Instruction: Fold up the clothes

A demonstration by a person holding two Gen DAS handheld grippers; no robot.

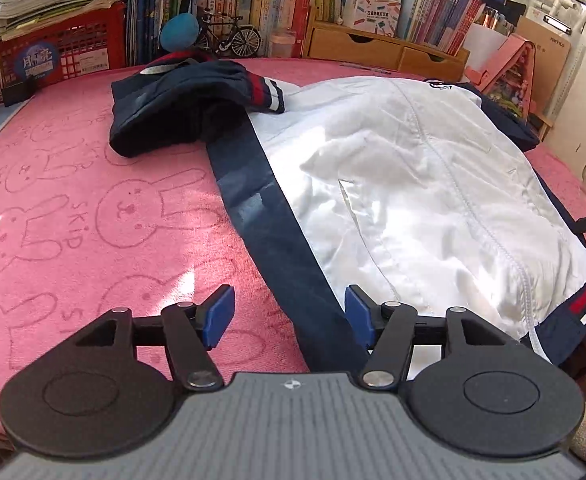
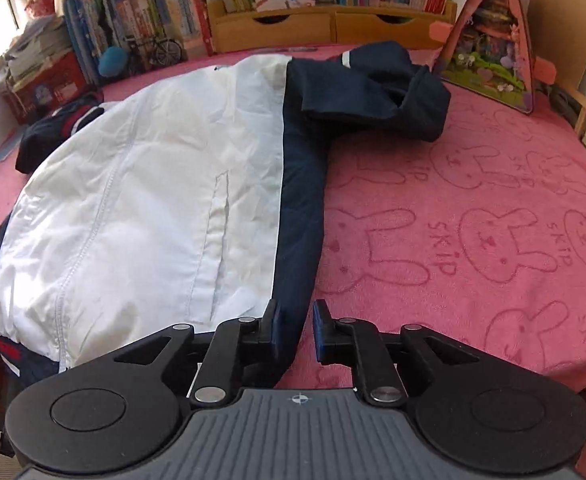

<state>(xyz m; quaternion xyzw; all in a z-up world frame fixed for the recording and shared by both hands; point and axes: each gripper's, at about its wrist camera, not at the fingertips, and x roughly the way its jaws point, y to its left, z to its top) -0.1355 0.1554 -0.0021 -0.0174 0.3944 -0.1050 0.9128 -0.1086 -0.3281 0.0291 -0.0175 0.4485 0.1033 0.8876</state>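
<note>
Lying flat, zipped, on pink bunny blanket [image 1: 73, 208]: white-and-navy jacket [image 1: 393, 184] — thin, soft, likely slippery shell; sleeves bunched beside its shoulders. Best hold, by judgement: navy side panels near hem. Left gripper [image 1: 289, 316] wide open, empty, straddling jacket's navy edge. Right gripper [image 2: 296, 330] narrower gap — navy panel edge between fingers, not yet pinched.

A white jacket [image 1: 405, 184] with navy side panels lies flat and zipped on the pink blanket, both navy sleeves bunched at its far corners.
</note>
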